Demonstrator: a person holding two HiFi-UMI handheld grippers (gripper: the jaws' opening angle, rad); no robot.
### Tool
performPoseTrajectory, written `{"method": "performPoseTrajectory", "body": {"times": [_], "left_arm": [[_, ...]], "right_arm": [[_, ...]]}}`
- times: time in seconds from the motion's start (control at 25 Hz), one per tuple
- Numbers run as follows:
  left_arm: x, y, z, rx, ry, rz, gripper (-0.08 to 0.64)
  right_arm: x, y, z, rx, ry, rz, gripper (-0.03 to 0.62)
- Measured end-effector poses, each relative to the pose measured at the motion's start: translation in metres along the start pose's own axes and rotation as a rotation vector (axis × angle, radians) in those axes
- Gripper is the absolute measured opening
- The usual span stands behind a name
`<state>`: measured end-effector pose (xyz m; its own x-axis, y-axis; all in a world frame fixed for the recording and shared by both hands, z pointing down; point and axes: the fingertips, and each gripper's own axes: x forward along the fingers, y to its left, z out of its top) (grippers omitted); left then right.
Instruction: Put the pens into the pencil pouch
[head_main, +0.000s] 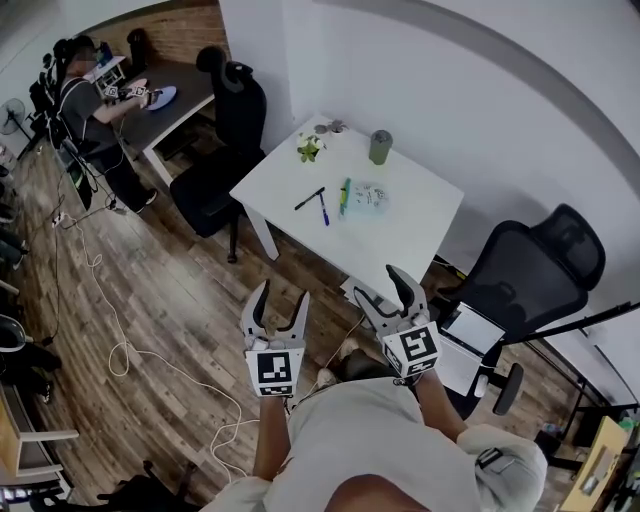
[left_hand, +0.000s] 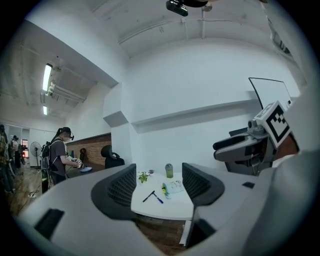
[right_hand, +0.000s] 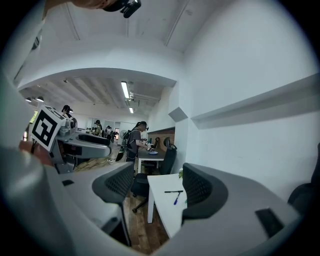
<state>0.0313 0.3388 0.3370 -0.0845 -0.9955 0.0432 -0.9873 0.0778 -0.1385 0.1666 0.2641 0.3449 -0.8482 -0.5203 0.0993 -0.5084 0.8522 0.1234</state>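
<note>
Pens lay on the white table (head_main: 410, 235), well ahead of me across open floor. The black pen (head_main: 309, 198) sat slantwise to my line of approach. The blue pen (head_main: 323, 209) was just beside it, its long axis running nearly straight toward me, so the two made a narrow V. A green pen (head_main: 345, 195) lay the same way as the blue one, hard against the left edge of the clear pencil pouch (head_main: 370, 198); whether it touched the pouch or overlapped it I could not tell. All of them lay well apart from both tools.

My left gripper (head_main: 282, 295) was released, jaws wide with nothing between them, and the black and blue pens showed in the gap far off. My right gripper (head_main: 383, 287) was likewise spread and empty.

I judged the left gripper the nearer one for the black and blue pens, and the right better placed for the pouch. The blue and green pens would need a grip across their shafts.
</note>
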Motion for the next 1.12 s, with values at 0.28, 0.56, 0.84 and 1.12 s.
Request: {"method": "performPoseTrajectory", "body": {"times": [0.28,0.56,0.84,1.12], "left_arm": [[0.031,0.020,-0.003,0.024,0.007,-0.006,0.284],[0.072,0.043,-0.007,0.035,0.013,-0.003,0.284],[0.122,0.061,-0.008,0.042,0.007,-0.008,0.284],[0.172,0.077,-0.008,0.039,0.024,-0.005,0.282]], "right_arm": [[0.034,-0.016,0.001,0.002,-0.007,-0.011,0.307],[0.078,-0.036,0.001,0.005,-0.015,-0.013,0.308],[0.119,-0.062,-0.003,0.006,-0.011,-0.013,0.311],[0.163,-0.095,-0.004,0.015,0.000,-0.003,0.313]]}}
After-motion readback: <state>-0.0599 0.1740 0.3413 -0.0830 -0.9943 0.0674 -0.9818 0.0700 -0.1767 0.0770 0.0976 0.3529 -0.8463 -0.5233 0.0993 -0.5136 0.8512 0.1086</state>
